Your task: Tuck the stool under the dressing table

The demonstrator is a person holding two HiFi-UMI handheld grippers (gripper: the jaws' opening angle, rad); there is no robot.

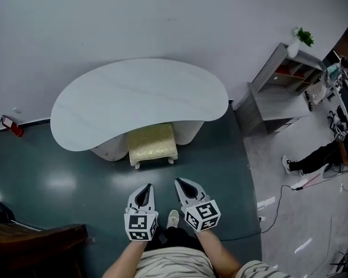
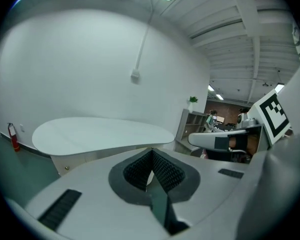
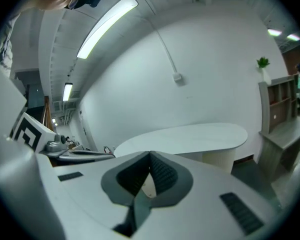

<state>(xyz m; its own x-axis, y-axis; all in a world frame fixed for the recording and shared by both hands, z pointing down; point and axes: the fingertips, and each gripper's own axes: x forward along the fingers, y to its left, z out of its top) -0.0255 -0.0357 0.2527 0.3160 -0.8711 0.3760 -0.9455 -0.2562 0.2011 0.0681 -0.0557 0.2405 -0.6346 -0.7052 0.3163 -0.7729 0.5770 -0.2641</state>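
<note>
— Where was the stool (image 1: 153, 145) seen?
— At mid-frame, its back half under the front edge of the dressing table (image 1: 133, 100), its front half left out.
— And the tongs?
— The left gripper (image 1: 145, 191) and right gripper (image 1: 184, 186) were seen closed on nothing at bottom centre, apart from the stool.
— What was at risk?
— If pushed off-centre, the stool could be skewed and jammed against a pedestal (image 1: 190, 133).

smooth matt white dressing table (image 1: 139, 100); glittery gold cloth stool (image 1: 152, 143); glossy floor (image 1: 58, 184).
</note>
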